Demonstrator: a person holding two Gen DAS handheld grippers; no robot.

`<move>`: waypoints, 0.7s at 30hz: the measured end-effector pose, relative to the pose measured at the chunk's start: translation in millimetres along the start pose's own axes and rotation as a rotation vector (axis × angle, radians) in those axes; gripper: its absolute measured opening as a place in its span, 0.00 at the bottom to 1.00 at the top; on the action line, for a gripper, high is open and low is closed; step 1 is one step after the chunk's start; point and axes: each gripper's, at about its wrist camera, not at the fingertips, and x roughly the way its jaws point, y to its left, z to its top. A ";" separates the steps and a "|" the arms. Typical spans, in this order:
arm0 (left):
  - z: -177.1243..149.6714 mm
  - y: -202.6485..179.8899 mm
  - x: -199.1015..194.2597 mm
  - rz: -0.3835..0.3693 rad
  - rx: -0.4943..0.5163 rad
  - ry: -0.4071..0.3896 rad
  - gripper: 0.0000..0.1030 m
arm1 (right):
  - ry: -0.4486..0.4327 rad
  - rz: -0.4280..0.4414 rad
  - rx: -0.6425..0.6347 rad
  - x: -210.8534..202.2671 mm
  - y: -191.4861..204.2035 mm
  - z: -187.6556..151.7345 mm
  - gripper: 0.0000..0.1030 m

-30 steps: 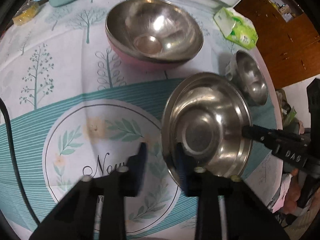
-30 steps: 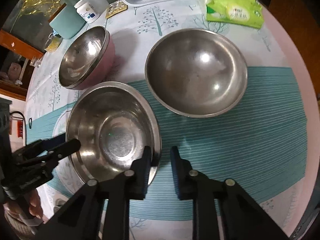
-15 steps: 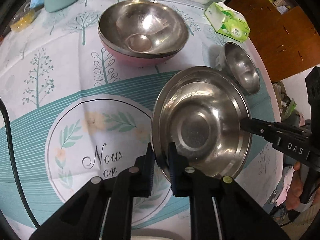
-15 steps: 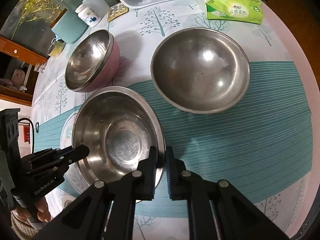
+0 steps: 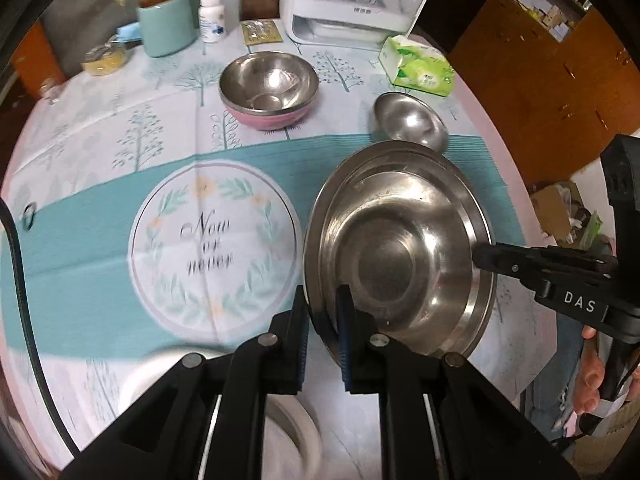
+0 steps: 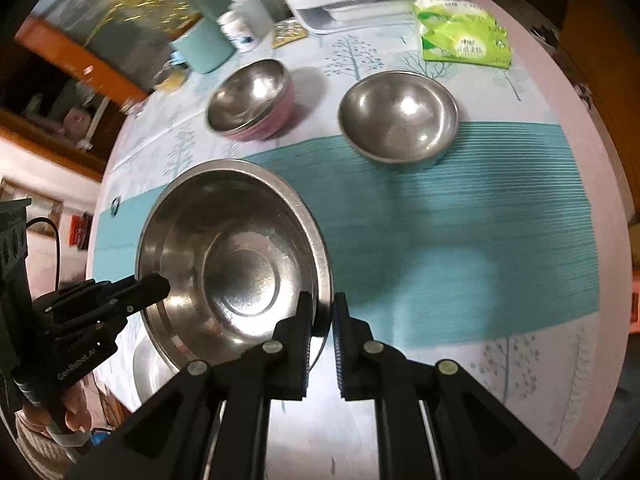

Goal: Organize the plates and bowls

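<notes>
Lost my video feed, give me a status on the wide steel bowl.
Left gripper and right gripper shut on wide steel bowl, opposite rims. Bowl off the tablecloth. Small steel bowl beyond, apart.

The desk (image 5: pixel 100 240) is bare across its teal band and round print, giving open passage left of the held steel basin (image 5: pixel 400 248). Beyond it stand a pink bowl (image 5: pixel 268 92) and a small steel bowl (image 6: pixel 398 116), apart, with a gap between. A tissue pack (image 6: pixel 464 36), canister (image 5: pixel 166 24) and white appliance (image 5: pixel 356 4) line the far edge.
</notes>
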 end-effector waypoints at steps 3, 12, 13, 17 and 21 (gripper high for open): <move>-27.8 -17.4 -17.0 0.007 -0.028 -0.021 0.11 | -0.012 0.007 -0.050 -21.6 -2.0 -21.9 0.09; -88.4 -53.7 -17.3 0.010 -0.058 0.004 0.11 | 0.006 0.035 -0.099 -35.2 -27.7 -81.3 0.09; -92.5 -55.5 -15.6 0.011 -0.062 0.010 0.11 | 0.010 0.031 -0.102 -32.6 -29.5 -85.6 0.09; -112.1 -62.1 -1.4 0.029 -0.059 0.033 0.11 | 0.027 0.011 -0.110 -19.9 -34.8 -107.1 0.09; -130.5 -62.4 18.8 0.058 -0.041 0.061 0.12 | 0.044 -0.011 -0.110 -3.2 -35.0 -120.7 0.09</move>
